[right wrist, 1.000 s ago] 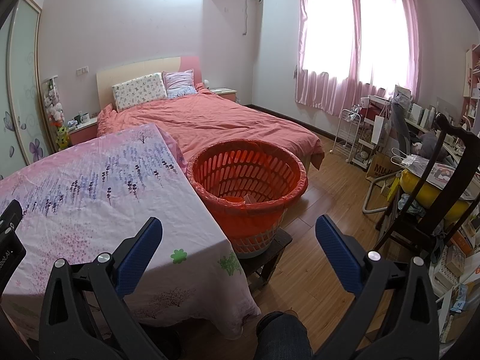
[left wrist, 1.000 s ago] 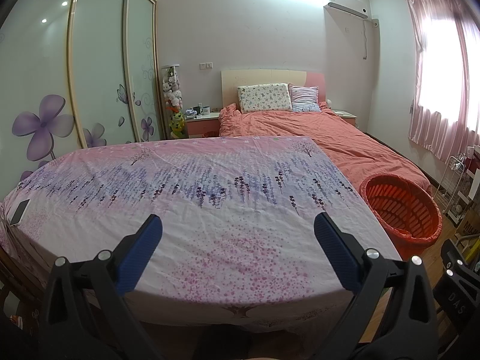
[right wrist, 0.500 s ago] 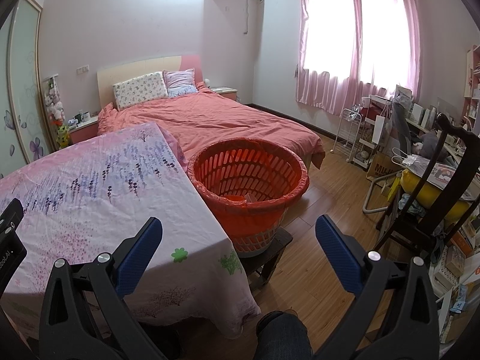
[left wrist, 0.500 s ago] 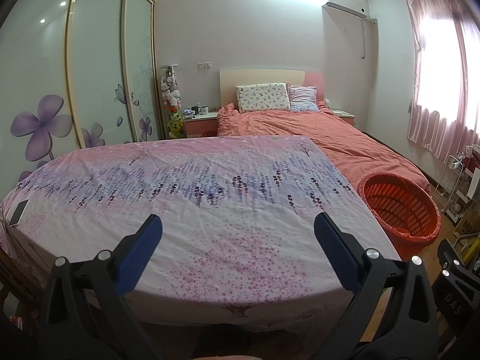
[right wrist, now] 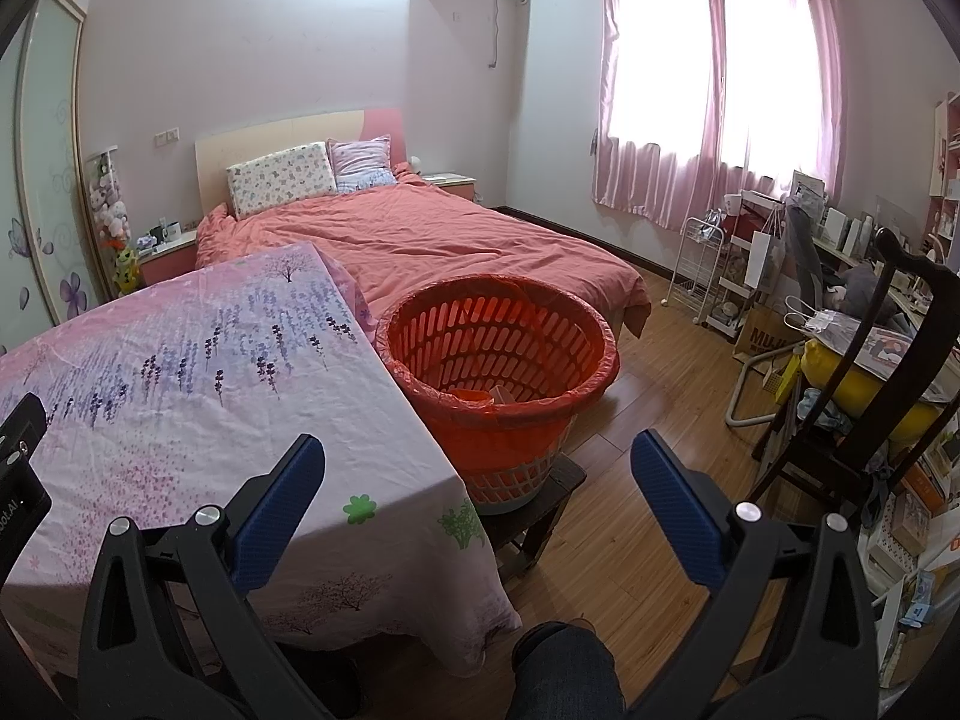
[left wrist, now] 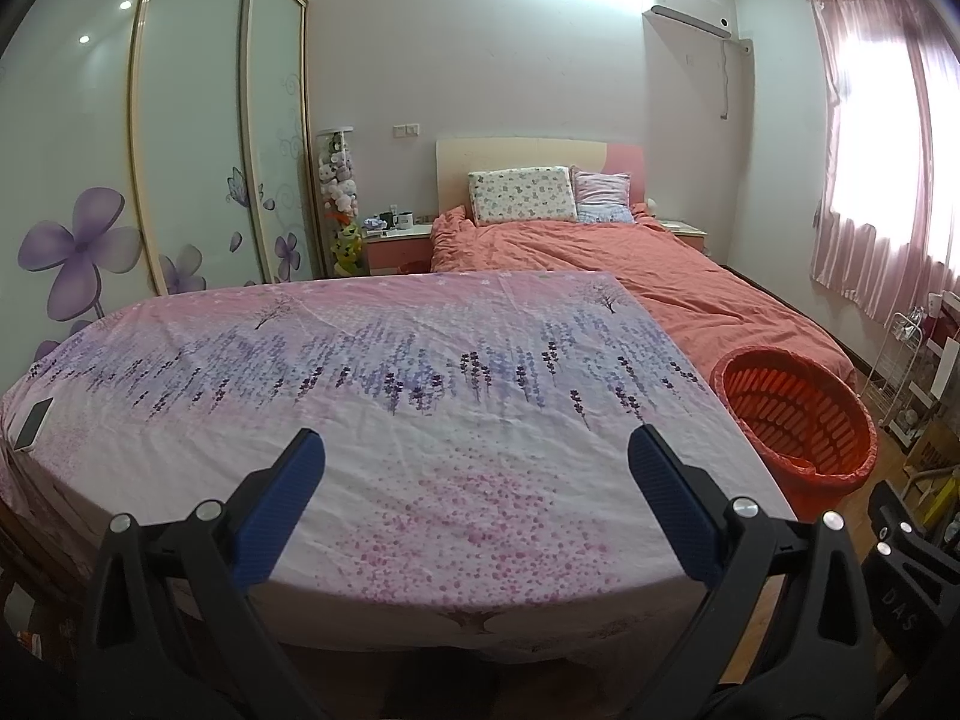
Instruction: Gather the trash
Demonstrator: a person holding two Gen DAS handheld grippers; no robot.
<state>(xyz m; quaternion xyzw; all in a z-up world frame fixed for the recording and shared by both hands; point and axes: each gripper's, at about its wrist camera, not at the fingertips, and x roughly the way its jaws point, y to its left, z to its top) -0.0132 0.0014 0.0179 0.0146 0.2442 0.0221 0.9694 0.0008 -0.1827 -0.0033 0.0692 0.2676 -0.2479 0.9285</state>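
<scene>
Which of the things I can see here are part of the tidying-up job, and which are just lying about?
Part of the job:
- orange basket with a bag lining, a few scraps already inside
- left gripper and right gripper, jaws open and holding nothing

Just lying about:
- phone on the flowered cloth
- bed with pillows
- dark chair
- wire cart

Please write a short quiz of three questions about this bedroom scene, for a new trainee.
1. True or false: the left gripper holds a piece of trash.
2. Where does the red basket stand? A) on the bed B) on a dark stool beside the covered table C) under the window
3. Fill in: the right gripper is ____.

Key: 1 false, it is open and empty; 2 B; 3 open.
</scene>
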